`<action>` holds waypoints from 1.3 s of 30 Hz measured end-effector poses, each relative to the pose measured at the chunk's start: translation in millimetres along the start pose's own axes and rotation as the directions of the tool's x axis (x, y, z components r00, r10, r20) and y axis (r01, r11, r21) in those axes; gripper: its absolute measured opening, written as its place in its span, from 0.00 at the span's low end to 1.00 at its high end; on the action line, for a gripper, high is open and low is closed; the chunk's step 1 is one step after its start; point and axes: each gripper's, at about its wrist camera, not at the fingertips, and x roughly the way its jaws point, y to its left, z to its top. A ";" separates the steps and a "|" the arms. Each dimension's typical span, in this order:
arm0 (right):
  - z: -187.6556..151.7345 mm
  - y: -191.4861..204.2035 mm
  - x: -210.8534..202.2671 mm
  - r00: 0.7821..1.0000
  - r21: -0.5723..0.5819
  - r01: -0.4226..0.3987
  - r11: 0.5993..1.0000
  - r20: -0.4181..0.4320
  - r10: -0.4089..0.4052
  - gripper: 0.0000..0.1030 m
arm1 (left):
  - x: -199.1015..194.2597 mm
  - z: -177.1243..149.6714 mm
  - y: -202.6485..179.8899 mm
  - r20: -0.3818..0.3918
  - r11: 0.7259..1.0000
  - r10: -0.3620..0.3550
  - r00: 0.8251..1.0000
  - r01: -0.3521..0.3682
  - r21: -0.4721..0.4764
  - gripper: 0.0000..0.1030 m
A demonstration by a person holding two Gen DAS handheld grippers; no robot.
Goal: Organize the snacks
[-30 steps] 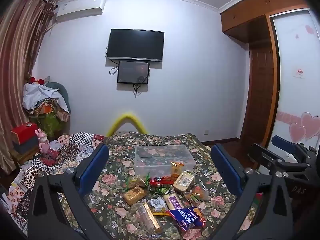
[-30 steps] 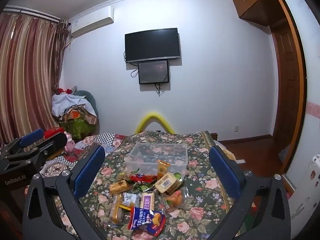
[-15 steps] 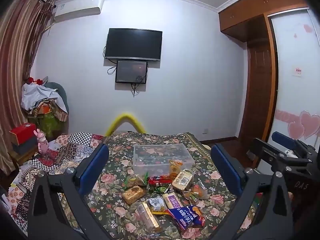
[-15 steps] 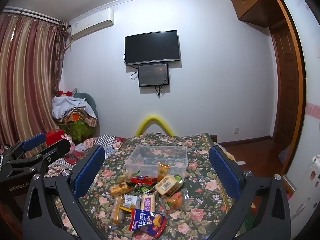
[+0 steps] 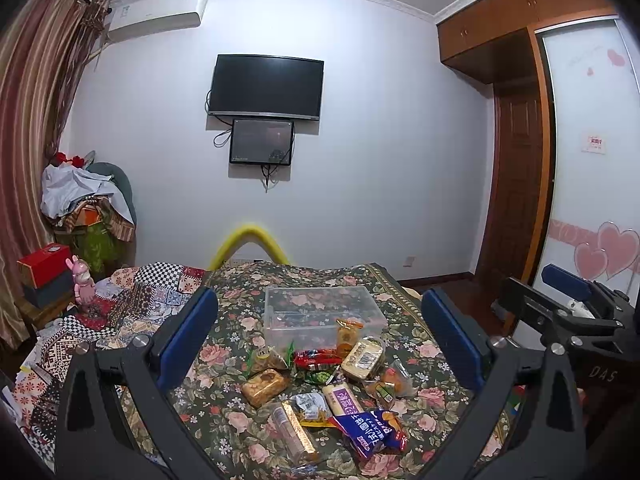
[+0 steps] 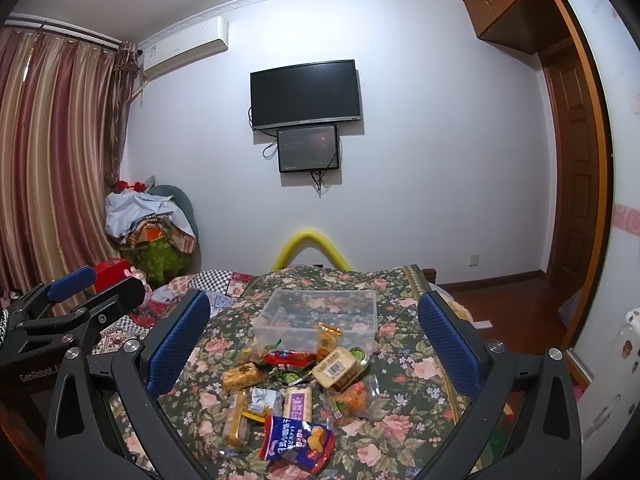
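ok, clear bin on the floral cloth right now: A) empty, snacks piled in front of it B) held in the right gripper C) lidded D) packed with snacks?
A: the clear bin shows only the floral cloth through its walls, while the snacks, such as the blue packet, lie loose in front of it; both grippers are open and hold nothing.
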 end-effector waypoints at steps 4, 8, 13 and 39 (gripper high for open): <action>-0.2 -2.5 -0.8 1.000 0.006 0.001 1.000 0.002 -0.001 1.00 | 0.8 -1.6 -1.1 -0.006 1.000 -0.002 1.000 0.002 -0.001 1.00; -1.6 -4.2 -1.1 1.000 0.010 0.001 1.000 0.004 -0.001 1.00 | 1.7 -2.2 -2.3 -0.011 1.000 -0.003 1.000 0.003 0.003 1.00; -1.7 -4.3 -0.7 1.000 0.010 0.003 1.000 0.003 -0.003 1.00 | 2.0 -2.9 -3.9 -0.009 1.000 -0.001 1.000 0.001 0.009 1.00; -2.5 -4.0 0.2 1.000 0.014 0.001 1.000 0.002 -0.001 1.00 | 4.4 -3.5 -4.5 -0.013 1.000 -0.007 1.000 0.007 0.000 1.00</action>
